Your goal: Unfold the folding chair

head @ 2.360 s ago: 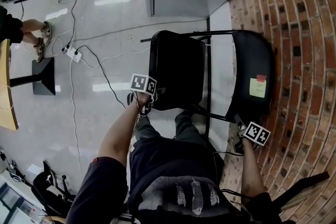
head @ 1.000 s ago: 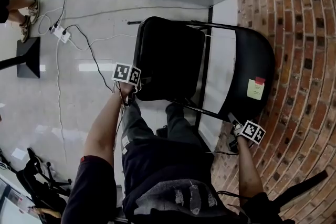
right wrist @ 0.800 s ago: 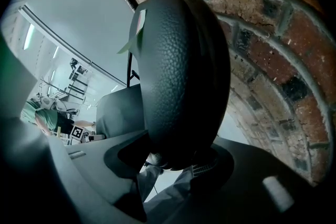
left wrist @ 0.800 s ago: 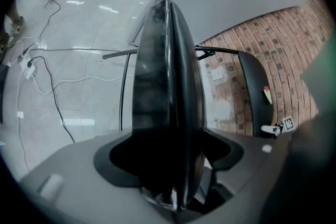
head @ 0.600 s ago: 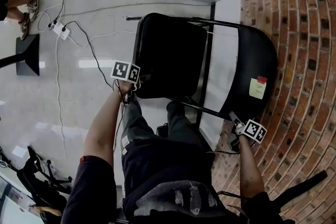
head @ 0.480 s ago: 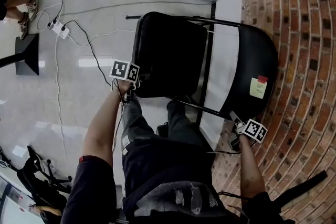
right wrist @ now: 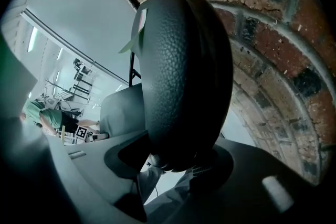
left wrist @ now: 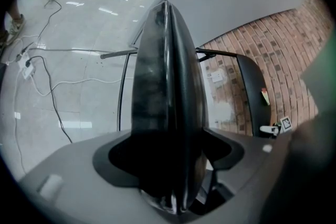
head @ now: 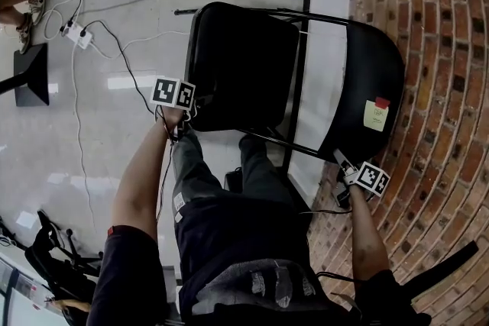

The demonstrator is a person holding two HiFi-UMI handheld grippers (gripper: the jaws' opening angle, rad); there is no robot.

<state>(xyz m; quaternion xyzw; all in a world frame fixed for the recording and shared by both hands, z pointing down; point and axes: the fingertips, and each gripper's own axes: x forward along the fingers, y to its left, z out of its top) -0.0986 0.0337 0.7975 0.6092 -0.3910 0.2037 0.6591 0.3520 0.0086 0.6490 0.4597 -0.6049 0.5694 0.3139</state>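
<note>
Now my left gripper (head: 188,118) pinches the seat (head: 244,65) edge, away from the brick wall (head: 451,88). My right gripper (head: 341,163) pinches the backrest (head: 367,80) beside that wall, I think to pull the folding chair (head: 295,80) open.

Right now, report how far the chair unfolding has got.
Done: the seat stands swung well away from the backrest, with the frame open between them. In hand: the left gripper clamps the seat's edge and the right gripper clamps the backrest's lower corner. Left: pressing the seat fully down, if it is not there already (I cannot tell), then letting go with both.
</note>
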